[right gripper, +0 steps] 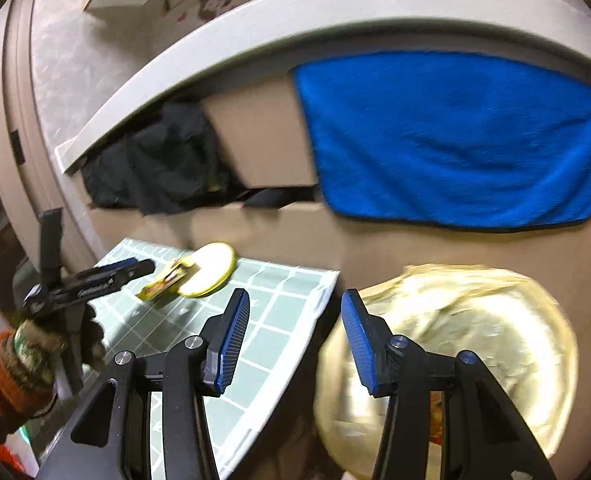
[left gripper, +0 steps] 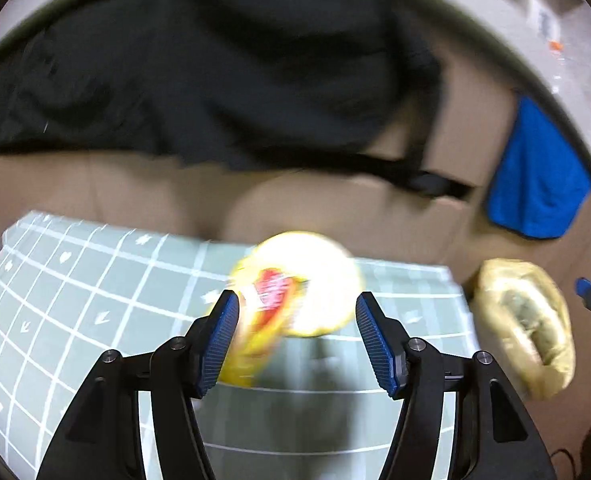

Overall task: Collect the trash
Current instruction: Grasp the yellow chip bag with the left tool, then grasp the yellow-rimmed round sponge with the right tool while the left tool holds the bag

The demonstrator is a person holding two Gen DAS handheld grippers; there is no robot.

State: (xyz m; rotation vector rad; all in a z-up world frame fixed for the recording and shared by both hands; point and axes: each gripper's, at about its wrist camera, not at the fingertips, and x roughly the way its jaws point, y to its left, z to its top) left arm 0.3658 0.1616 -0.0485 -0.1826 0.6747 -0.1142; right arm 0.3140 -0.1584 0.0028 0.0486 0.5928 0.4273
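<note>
Green checked matting [left gripper: 75, 280] filled the lower left of the left wrist frame, spread, I judged, to give the litter a clean work surface. On it, near frame centre, lay the yellow snack wrapper [left gripper: 271, 308] beside a pale round lid [left gripper: 315, 280], both blurred. The left gripper [left gripper: 297, 336] stood with its blue pads well apart and the wrapper between them; the left pad seemed to overlap the wrapper's edge, though the blur left me unable to tell whether it touched, and nothing was clamped. To the right, off the mat on the brown floor, sat the yellowish trash bag [left gripper: 523, 328], mouth gaping, presumably left wide so rubbish could be dropped straight in. A blue cloth [left gripper: 535, 172] hung at the upper right. In the right wrist frame, a gloved hand [right gripper: 51, 340] at the lower left carried the left gripper toward the wrapper [right gripper: 163, 284]. The right gripper [right gripper: 295, 340] was released and empty, poised over the mat's edge just beside the bag [right gripper: 475, 340], probably ready to steady its rim.
</note>
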